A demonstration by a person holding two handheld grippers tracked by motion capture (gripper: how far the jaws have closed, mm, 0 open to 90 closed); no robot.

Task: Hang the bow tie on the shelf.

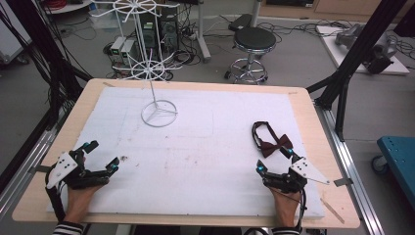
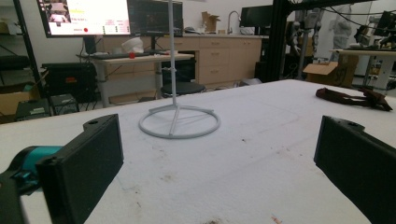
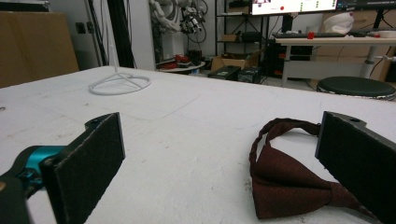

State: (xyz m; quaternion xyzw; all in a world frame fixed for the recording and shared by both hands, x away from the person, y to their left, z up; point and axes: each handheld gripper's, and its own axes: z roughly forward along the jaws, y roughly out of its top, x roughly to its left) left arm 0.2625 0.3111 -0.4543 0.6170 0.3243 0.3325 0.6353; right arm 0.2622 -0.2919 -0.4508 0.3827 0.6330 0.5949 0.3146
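Note:
A dark red bow tie (image 1: 271,142) with a looped strap lies flat on the white mat (image 1: 205,147) at the right. My right gripper (image 1: 274,160) rests just in front of it, open and holding nothing. In the right gripper view the bow tie (image 3: 289,182) lies close ahead, beside the right jaw of my right gripper (image 3: 219,168). A white wire stand (image 1: 159,113) rises from its ring base at the back left. My left gripper (image 1: 103,154) sits open at the mat's front left. The left gripper view has the stand (image 2: 179,122) ahead of my left gripper (image 2: 217,172) and the bow tie (image 2: 352,98) far right.
The mat covers a wooden table (image 1: 313,117). A black stool (image 1: 253,39) and computer boxes stand on the floor beyond the far edge. Black frame posts (image 1: 362,44) flank the table. A blue cart (image 1: 399,156) is at the right. A small wooden stick (image 1: 333,209) lies near the front right corner.

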